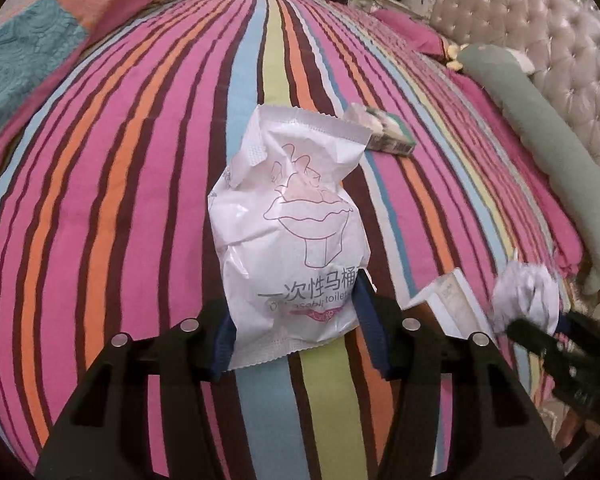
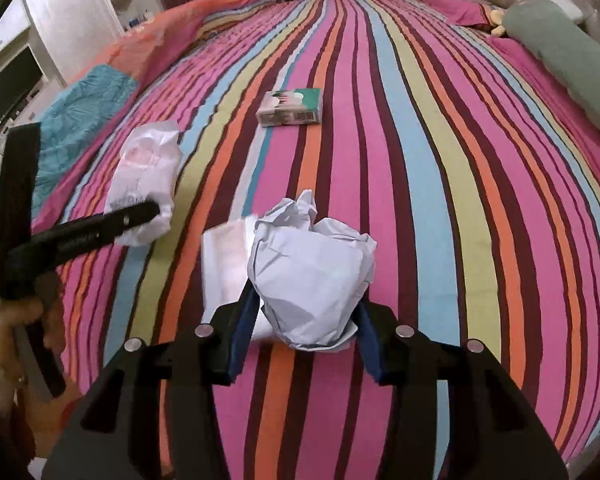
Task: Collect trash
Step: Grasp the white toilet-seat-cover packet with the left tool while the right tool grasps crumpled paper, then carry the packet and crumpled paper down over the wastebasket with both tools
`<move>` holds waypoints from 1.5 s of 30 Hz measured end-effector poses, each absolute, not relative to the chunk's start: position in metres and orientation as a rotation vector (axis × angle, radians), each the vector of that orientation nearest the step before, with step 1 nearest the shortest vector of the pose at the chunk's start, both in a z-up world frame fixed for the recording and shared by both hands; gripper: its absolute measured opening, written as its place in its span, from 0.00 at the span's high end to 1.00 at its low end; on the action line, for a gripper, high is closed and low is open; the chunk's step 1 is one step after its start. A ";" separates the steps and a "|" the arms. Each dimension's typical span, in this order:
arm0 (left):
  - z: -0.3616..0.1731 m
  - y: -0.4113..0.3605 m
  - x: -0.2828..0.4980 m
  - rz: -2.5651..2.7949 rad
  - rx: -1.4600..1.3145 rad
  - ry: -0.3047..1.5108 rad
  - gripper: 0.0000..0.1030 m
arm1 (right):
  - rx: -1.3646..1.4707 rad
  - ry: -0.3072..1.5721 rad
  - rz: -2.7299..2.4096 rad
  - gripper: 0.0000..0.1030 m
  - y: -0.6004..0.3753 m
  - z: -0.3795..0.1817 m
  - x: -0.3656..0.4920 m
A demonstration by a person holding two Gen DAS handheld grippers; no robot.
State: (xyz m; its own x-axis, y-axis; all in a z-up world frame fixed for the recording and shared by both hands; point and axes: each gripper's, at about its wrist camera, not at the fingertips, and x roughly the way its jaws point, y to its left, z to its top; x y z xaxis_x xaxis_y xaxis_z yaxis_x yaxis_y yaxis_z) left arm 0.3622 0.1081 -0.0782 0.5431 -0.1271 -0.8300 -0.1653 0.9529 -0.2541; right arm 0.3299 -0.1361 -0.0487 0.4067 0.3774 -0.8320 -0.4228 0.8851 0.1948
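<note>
My left gripper [image 1: 292, 320] is shut on a white plastic wrapper [image 1: 292, 232] printed with a pink toilet drawing, held above the striped bedspread [image 1: 140, 200]; the wrapper also shows in the right wrist view [image 2: 144, 184]. My right gripper [image 2: 304, 320] is shut on a crumpled ball of white paper [image 2: 312, 276], which also shows in the left wrist view [image 1: 526, 296]. A small green and white carton [image 2: 292, 108] lies flat on the bed further ahead, also visible in the left wrist view [image 1: 388, 136]. A flat white packet [image 2: 228, 264] lies on the bed just left of the paper ball.
A green bolster [image 2: 572, 80] and pink pillows [image 2: 456, 10] lie along the tufted headboard [image 1: 540, 60] on the right. An orange and teal quilt [image 2: 100, 92] is bunched at the left. A dark TV screen [image 2: 8, 88] stands far left.
</note>
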 end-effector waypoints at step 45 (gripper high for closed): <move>-0.090 0.025 0.062 -0.095 -0.259 1.040 0.50 | 0.084 1.104 0.569 0.58 -0.191 -0.094 0.096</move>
